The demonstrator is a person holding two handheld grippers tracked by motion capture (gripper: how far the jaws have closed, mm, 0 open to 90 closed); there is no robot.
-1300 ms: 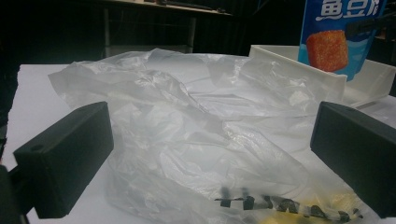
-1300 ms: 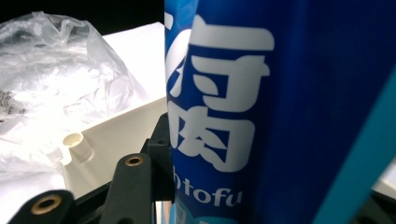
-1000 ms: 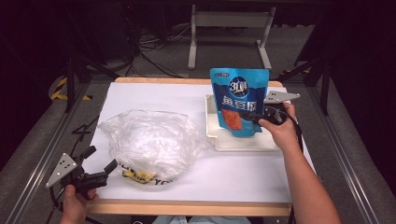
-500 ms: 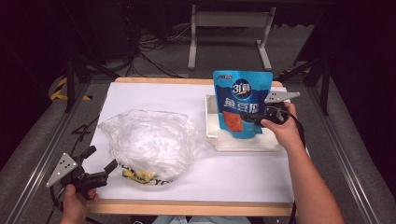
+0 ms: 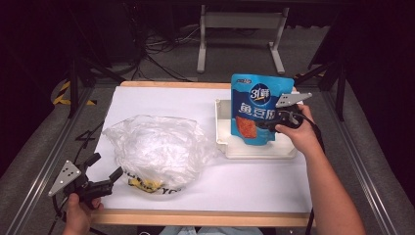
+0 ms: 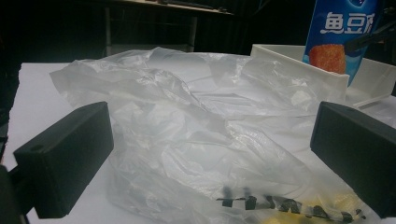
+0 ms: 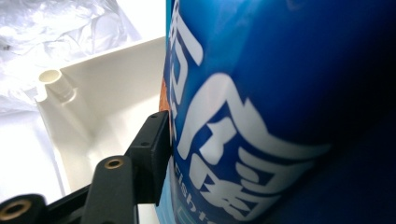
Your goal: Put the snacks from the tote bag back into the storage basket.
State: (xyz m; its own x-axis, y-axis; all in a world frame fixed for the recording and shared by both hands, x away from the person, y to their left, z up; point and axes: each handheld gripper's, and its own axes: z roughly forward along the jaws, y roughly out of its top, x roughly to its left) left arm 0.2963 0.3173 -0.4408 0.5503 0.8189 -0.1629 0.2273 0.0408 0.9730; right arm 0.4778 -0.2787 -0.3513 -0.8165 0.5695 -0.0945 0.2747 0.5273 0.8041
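Note:
A blue snack pouch (image 5: pixel 261 107) with white lettering stands upright over a white tray (image 5: pixel 259 151) at the right of the table. My right gripper (image 5: pixel 271 123) is shut on the pouch's lower right side. In the right gripper view the pouch (image 7: pixel 280 116) is very close, one black finger (image 7: pixel 149 154) is pressed against its face, and the other jaw is hidden behind it. A crumpled clear plastic bag (image 5: pixel 156 149) lies at the left centre. My left gripper (image 5: pixel 105 172) stands open at the bag's near left edge, and the bag (image 6: pixel 196 140) lies just beyond its pads (image 6: pixel 65 177).
White paper covers the table (image 5: pixel 161 103). Something yellow with black print (image 6: pixel 289 210) lies under the bag's near edge. The tray's wall (image 6: pixel 299 65) rises beyond the bag in the left gripper view. A metal stand (image 5: pixel 240 29) and cables are on the floor past the table.
My right gripper has carried the pouch slightly to the right over the tray. The left gripper and the bag have stayed put.

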